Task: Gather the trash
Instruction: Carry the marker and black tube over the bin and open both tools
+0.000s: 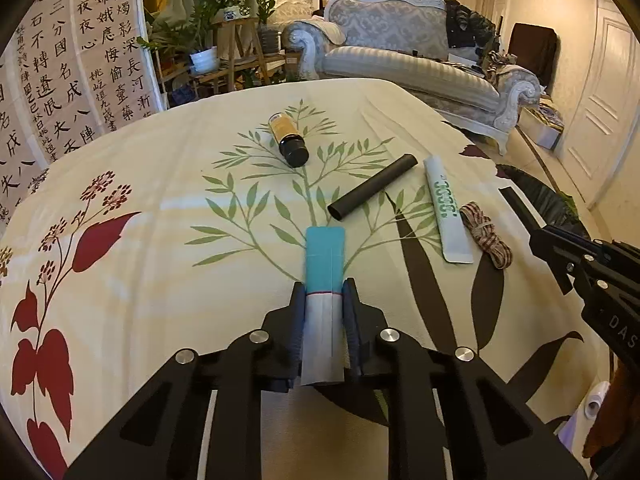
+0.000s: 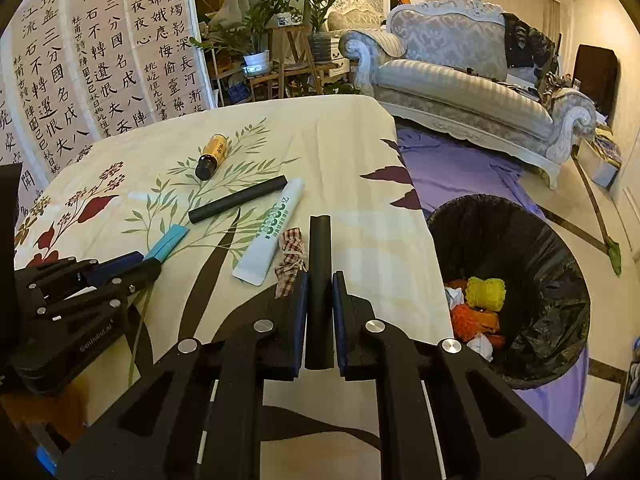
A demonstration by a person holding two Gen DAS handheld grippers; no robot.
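Note:
My left gripper (image 1: pixel 323 292) is shut on a teal and white tube (image 1: pixel 324 264) above the floral tablecloth (image 1: pixel 160 184). My right gripper (image 2: pixel 320 280) is shut on a black tube (image 2: pixel 319 264), held near the table's right edge. On the cloth lie a second black tube (image 1: pixel 372 187), a white and green toothpaste tube (image 1: pixel 446 212), a checked fabric bundle (image 1: pixel 486 236) and an amber bottle (image 1: pixel 289 140). A bin with a black liner (image 2: pixel 520 240) stands on the floor to the right of the table, with crumpled trash (image 2: pixel 480 304) inside.
A grey ornate sofa (image 2: pixel 460 80) stands beyond the table. Plants on wooden stands (image 2: pixel 280 40) and calligraphy screens (image 2: pixel 100 60) are at the back left. A purple sheet (image 2: pixel 452 164) covers the floor by the bin.

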